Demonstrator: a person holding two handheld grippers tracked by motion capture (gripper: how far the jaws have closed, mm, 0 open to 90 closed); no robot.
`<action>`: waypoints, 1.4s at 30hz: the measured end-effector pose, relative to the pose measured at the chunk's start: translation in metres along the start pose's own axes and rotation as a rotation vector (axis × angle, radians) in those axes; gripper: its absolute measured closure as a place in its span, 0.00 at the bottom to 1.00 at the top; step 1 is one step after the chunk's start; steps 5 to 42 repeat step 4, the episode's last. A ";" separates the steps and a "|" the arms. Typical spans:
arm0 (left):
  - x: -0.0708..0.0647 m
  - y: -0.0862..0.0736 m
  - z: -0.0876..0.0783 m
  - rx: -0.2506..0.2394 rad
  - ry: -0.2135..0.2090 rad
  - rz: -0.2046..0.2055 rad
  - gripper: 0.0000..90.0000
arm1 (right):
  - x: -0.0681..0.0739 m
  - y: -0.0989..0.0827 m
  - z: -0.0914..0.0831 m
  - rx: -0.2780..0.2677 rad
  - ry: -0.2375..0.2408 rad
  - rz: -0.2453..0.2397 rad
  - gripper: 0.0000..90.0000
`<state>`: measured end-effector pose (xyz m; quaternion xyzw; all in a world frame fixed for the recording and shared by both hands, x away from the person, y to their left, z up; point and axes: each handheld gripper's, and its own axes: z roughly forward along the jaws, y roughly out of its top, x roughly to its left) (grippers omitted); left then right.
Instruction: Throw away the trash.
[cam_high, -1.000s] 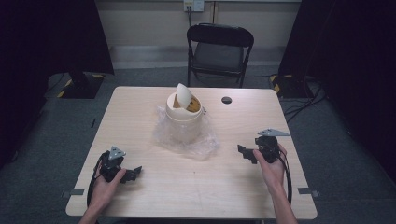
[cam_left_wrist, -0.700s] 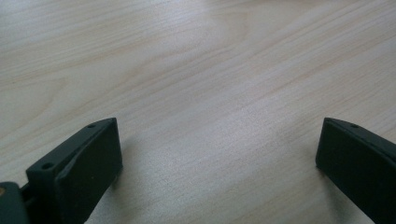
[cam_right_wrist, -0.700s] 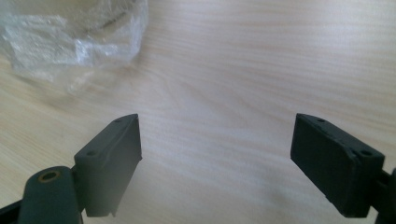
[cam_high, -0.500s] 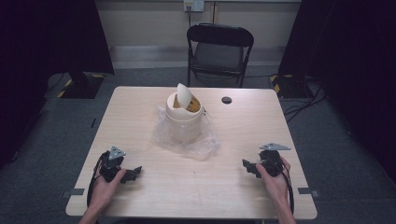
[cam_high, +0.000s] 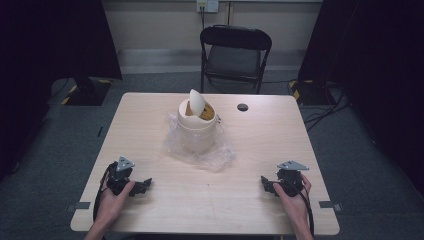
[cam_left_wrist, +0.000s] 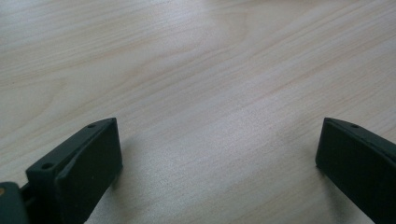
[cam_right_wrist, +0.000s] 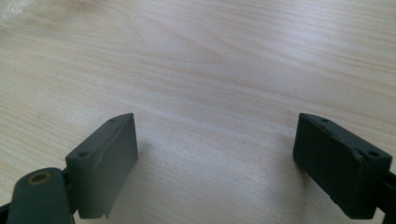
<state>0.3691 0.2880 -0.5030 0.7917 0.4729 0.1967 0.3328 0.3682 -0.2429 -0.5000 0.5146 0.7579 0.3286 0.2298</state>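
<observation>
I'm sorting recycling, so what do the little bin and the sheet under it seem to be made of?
The bin looks like smooth cream plastic with a matte, even surface and a tilted swing lid. The sheet looks like thin clear plastic film, crinkled and glinting, with the table showing through.

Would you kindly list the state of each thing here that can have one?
Left gripper: open, empty.
Right gripper: open, empty, jaws just widened.
Small bin: upright on crumpled plastic bag.
Swing lid: tilted open.
Folding chair: unfolded, vacant.
</observation>
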 end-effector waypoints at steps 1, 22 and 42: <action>0.000 0.000 0.000 0.000 0.000 0.000 0.00 | 0.000 0.000 0.000 0.000 0.000 -0.001 0.14; 0.000 0.000 0.000 0.000 0.000 0.000 0.00 | 0.000 0.000 0.000 0.000 0.000 0.000 0.14; 0.000 0.000 0.000 0.000 0.000 0.000 0.00 | 0.000 0.000 0.000 0.000 0.000 0.000 0.14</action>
